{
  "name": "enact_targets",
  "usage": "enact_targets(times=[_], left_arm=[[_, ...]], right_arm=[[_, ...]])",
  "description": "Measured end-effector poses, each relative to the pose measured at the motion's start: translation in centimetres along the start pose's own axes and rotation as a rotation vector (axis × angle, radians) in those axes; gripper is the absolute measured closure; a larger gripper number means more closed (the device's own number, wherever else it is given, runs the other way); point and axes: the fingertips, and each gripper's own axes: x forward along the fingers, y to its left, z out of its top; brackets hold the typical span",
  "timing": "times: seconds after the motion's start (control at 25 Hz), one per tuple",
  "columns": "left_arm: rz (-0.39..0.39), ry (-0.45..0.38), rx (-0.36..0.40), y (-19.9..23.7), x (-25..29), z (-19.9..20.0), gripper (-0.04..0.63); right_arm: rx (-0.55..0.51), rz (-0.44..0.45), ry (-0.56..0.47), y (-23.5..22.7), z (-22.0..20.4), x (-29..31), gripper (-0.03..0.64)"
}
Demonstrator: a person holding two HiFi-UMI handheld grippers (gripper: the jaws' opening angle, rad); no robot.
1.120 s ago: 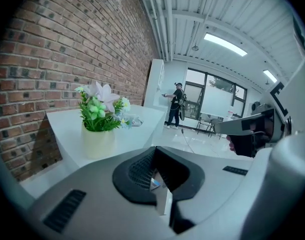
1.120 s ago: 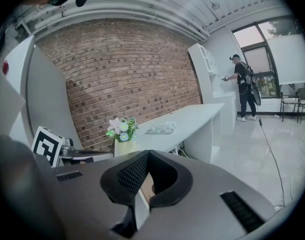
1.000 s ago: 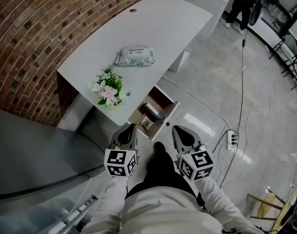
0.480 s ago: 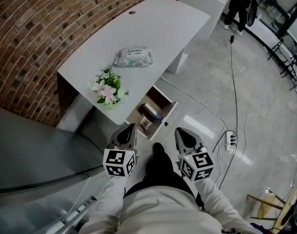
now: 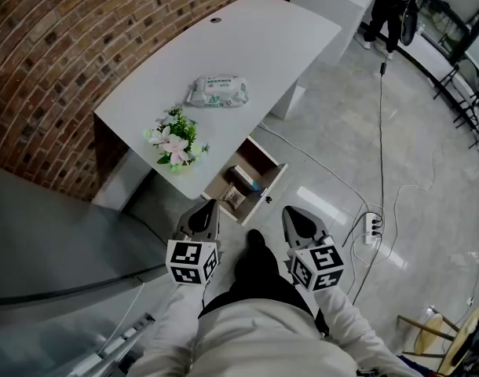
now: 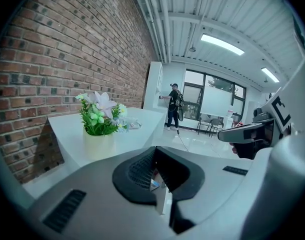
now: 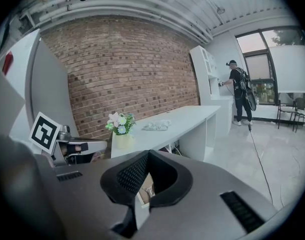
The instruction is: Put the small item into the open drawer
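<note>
Closest in, the left gripper (image 5: 210,205) and the right gripper (image 5: 287,210) hang side by side just in front of the person's body. The fingers of both are closed on nothing, as each gripper view confirms. Just beyond them the drawer (image 5: 263,196) stands pulled out from under the surface (image 5: 255,49). A small packet (image 5: 234,198) already lies inside it near the front, beside some other small things I cannot make out. Farther back on the surface sit a pot of flowers (image 5: 173,141) at the near edge and a pack of wipes (image 5: 216,90) mid-way along, well apart from each other. If the packet is the item meant, the job looks done, and the sound move is to keep both grippers clear of the drawer front. If another item is meant, one gripper must open its fingers before reaching over the drawer, coming in from above so the flowers are not knocked. Against the earlier frames almost nothing differs: the grippers hold about the same place, the drawer is equally open, and the packet, flowers and wipes lie as they did.
</note>
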Motion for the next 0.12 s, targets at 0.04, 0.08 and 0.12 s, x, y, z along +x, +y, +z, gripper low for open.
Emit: enact_targets(times=[0.04, 0.08, 0.12], left_arm=[[0.001, 0.001, -0.001, 0.01, -0.02, -0.06, 0.578], [0.002, 0.002, -0.001, 0.02, -0.03, -0.12, 0.578], [0.003, 0.003, -0.001, 0.04, -0.05, -0.18, 0.578]], right_arm=[[-0.002, 0.002, 0.002, 0.04, -0.06, 0.05, 0.591], [-0.003, 0.003, 0.003, 0.07, -0.12, 0.09, 0.591], [-0.004, 0.005, 0.004, 0.11, -0.18, 0.14, 0.591]])
